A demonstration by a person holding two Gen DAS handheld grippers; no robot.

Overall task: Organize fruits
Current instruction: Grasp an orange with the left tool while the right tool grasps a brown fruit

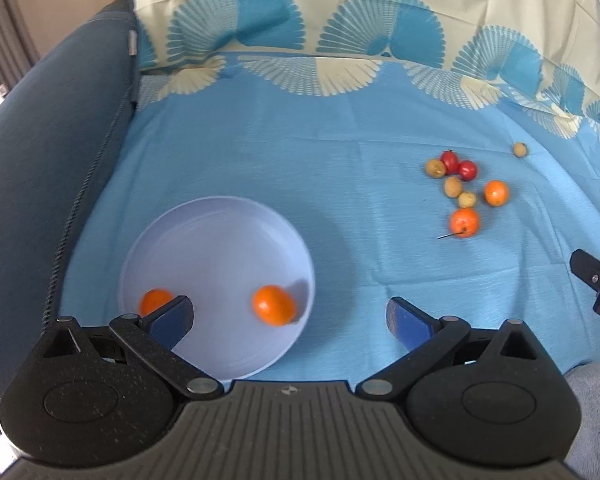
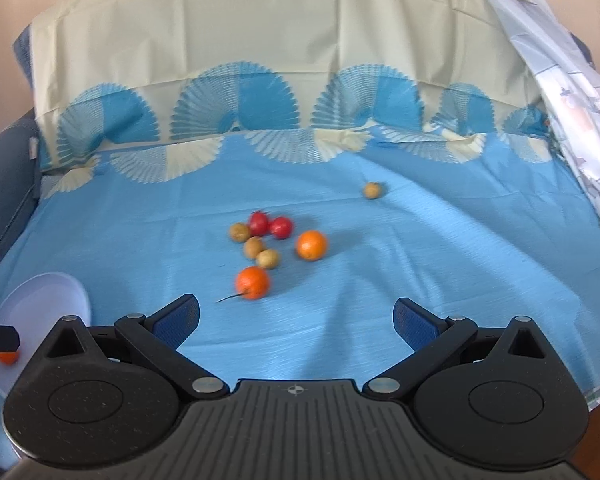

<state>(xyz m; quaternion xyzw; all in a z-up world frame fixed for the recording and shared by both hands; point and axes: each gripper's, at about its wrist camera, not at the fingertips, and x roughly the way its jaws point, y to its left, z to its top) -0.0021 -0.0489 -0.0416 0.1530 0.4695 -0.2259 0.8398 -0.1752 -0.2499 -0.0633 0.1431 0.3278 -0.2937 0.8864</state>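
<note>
Both grippers, left [image 1: 290, 316] and right [image 2: 296, 318], hang with jaws released and empty. Two oranges [image 1: 273, 305] lie in the plate [image 1: 220, 240]. Other fruits [image 2: 268, 246] cluster on the cloth [image 2: 420, 260].

Home, sofa [image 1: 40, 160] draped with fan-patterned bedsheet [image 2: 340, 312]

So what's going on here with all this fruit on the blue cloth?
Someone is sorting fruit with two handheld grippers. Two oranges already lie in the pale lilac round plate. The left gripper hangs open over it, holding nothing. The right gripper, also open and empty, faces the remaining cluster of orange, red and brown fruits.
</note>
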